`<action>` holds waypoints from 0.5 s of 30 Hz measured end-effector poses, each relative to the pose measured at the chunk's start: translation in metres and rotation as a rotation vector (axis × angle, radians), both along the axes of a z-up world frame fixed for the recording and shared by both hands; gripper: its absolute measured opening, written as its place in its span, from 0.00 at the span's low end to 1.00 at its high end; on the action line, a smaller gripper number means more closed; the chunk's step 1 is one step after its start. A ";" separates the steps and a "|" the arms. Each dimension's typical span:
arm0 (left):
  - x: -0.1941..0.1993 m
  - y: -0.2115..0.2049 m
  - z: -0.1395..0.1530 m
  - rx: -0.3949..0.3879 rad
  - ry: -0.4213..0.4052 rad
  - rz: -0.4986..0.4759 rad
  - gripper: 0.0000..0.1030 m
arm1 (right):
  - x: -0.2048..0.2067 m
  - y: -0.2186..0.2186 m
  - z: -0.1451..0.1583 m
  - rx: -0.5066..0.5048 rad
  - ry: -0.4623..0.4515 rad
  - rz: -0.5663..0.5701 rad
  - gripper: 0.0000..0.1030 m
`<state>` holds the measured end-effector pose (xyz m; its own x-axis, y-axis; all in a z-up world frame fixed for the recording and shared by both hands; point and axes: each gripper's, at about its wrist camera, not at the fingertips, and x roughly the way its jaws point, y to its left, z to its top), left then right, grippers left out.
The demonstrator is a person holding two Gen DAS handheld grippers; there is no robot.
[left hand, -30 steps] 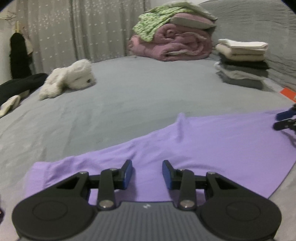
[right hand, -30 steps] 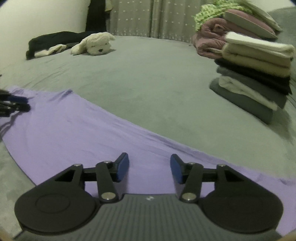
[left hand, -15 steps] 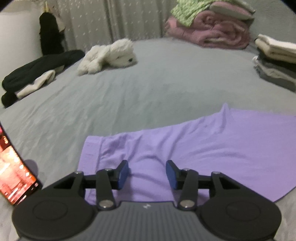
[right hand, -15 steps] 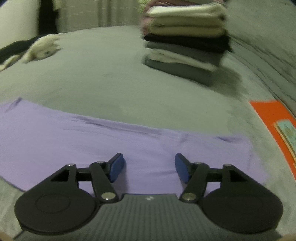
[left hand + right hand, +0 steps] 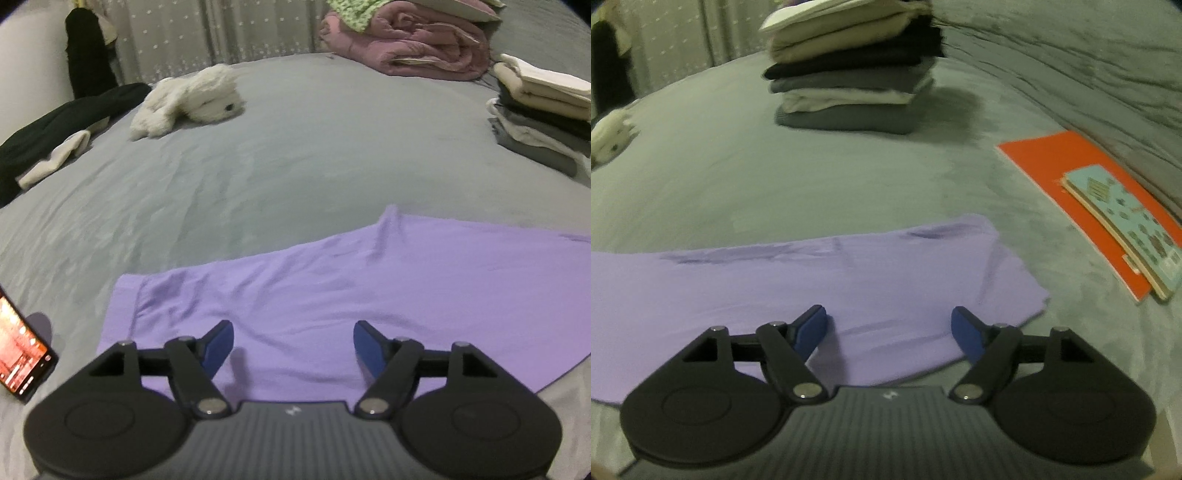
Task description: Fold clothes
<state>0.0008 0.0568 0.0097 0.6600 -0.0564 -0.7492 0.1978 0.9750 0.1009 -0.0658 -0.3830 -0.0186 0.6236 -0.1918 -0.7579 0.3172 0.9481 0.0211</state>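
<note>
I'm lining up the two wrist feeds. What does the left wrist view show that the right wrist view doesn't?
Only the left wrist view: a lit phone, dark clothes at the bed's far left, a pink blanket bundle.
Only the right wrist view: an orange folder with a teal booklet on it.
Both: the purple garment spread flat, the folded stack, the white plush toy, and an open tool, left tool and right tool, over the purple fabric.

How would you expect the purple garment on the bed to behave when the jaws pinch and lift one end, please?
The purple garment lies flat with soft creases, so it will probably droop limply. It looks thin, so likely light. The open left gripper and right gripper may drag it across the bed.
</note>
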 end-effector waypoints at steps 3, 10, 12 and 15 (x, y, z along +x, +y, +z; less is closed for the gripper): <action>0.001 -0.019 0.003 0.008 -0.007 -0.026 0.74 | -0.003 -0.011 0.001 0.012 -0.002 -0.032 0.75; 0.002 -0.062 0.007 0.025 -0.026 -0.111 0.80 | -0.009 -0.036 0.004 0.026 -0.002 -0.104 0.75; 0.002 -0.072 0.006 0.024 -0.023 -0.130 0.81 | -0.011 -0.041 0.003 0.011 0.005 -0.121 0.75; 0.002 -0.084 0.004 0.029 -0.019 -0.155 0.81 | -0.014 -0.051 0.002 0.012 0.009 -0.142 0.75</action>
<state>0.0033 -0.0269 0.0138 0.6591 -0.1372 -0.7394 0.3432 0.9298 0.1333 -0.0802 -0.4337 -0.0168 0.5840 -0.2687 -0.7659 0.4487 0.8932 0.0288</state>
